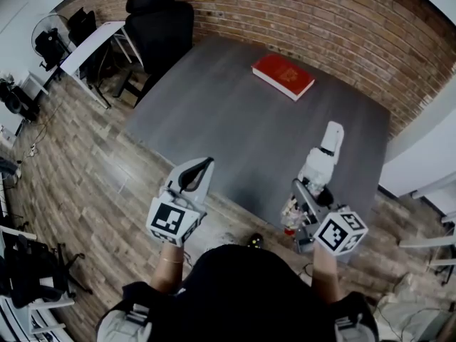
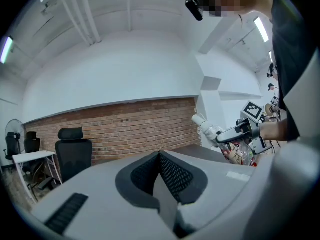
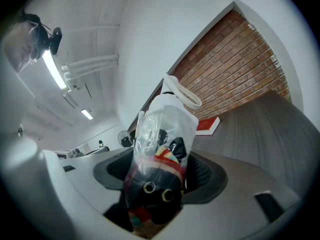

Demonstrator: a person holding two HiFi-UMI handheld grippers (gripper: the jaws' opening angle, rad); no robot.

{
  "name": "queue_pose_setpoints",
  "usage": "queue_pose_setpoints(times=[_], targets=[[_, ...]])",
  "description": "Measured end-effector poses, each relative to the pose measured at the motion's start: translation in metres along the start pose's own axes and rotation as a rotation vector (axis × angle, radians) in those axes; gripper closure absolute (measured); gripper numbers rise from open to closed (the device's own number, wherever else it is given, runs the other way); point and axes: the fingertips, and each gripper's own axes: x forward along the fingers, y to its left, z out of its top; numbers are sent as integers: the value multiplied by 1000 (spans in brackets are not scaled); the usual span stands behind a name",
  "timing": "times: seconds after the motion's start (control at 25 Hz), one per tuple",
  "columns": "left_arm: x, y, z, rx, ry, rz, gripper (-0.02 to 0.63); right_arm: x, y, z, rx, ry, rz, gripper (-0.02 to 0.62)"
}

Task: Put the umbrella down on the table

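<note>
Right tongs (image 3: 159, 180) clamped on the umbrella (image 3: 161, 134): folded, sheathed in clear plastic, dark and striped cloth pinched between both pads, white handle with its loop pointing out past the tips. From the head view, these tongs (image 1: 303, 193) at the near right edge of the grey surface (image 1: 214, 112), umbrella (image 1: 322, 159) reaching from them toward the far side, over the near right part of the surface; touching it or not, impossible to tell. Left tongs (image 2: 160, 159) pressed together, nothing between them, at the near edge of the surface (image 1: 200, 171), well apart from the umbrella, to its left. Farther out, red book (image 1: 283, 75) flat on the far part of the surface. Black chair (image 1: 160, 21) past the far left corner, brick wall (image 1: 320, 20) behind.
</note>
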Motion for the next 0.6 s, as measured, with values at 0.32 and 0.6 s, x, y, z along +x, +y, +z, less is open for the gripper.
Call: queue_pose_setpoints(times=[0.32, 0.6], targets=[[20, 6, 7, 8, -52, -32, 606, 12, -13, -3, 3, 28, -37, 307], [51, 30, 5, -15, -59, -67, 606, 36, -26, 6, 3, 40, -98, 307]])
